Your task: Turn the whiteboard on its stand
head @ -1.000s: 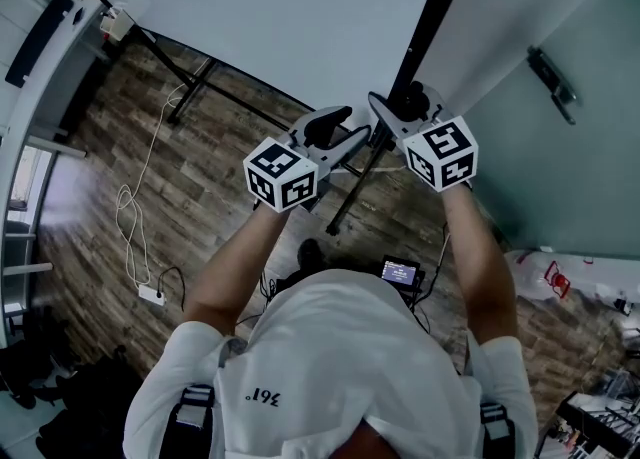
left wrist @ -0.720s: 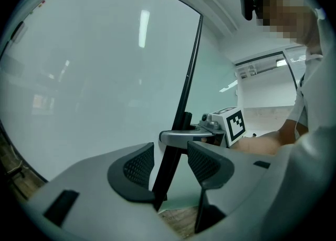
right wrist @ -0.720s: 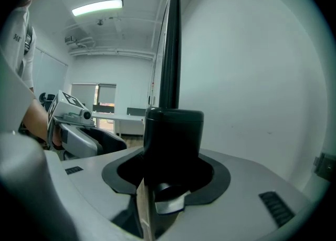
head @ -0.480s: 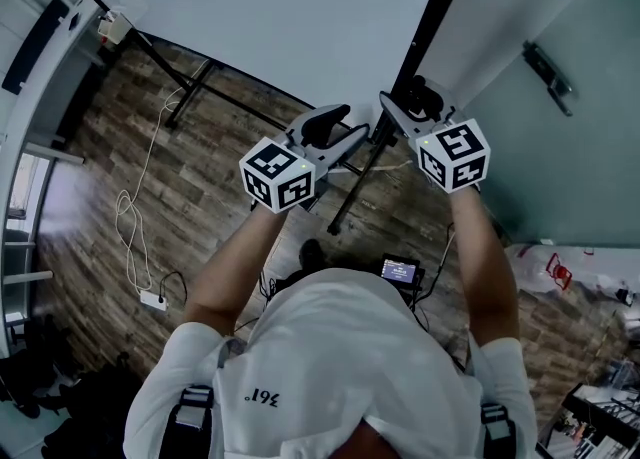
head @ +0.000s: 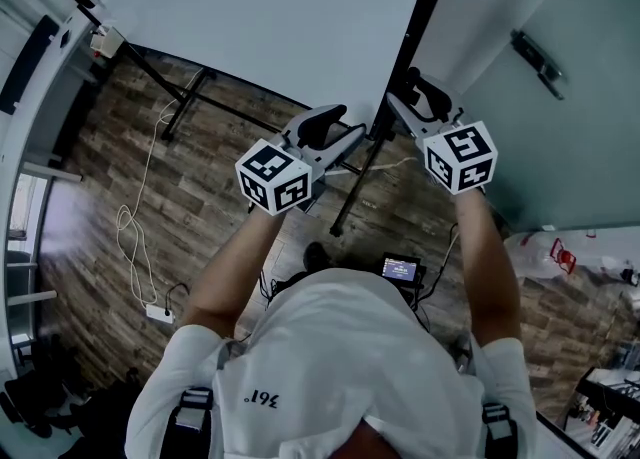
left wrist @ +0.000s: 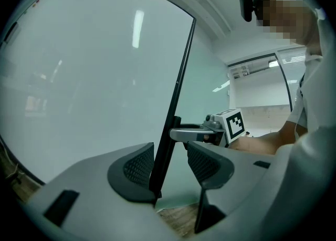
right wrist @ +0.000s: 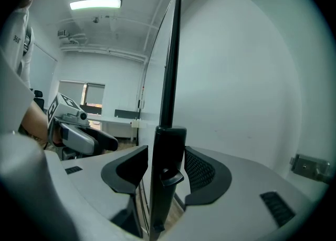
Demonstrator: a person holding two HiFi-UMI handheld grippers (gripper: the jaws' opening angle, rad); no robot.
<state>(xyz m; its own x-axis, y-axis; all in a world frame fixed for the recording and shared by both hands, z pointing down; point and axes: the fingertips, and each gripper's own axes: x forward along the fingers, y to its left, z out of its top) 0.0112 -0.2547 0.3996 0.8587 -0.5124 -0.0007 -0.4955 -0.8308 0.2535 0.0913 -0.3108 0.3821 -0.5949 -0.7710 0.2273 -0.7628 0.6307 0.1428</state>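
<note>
White tee [head: 340,347] w/ blk shoulder straps [head: 193,415]

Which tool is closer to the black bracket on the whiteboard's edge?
Right. The right tool, jaws just opening, straddles the bracket; the left tool straddles the bare edge farther along.

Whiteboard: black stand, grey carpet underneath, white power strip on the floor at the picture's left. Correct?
Not carpet: the head view shows a wood-plank floor. The whiteboard on its black stand and the white power strip at the left are as stated.
</note>
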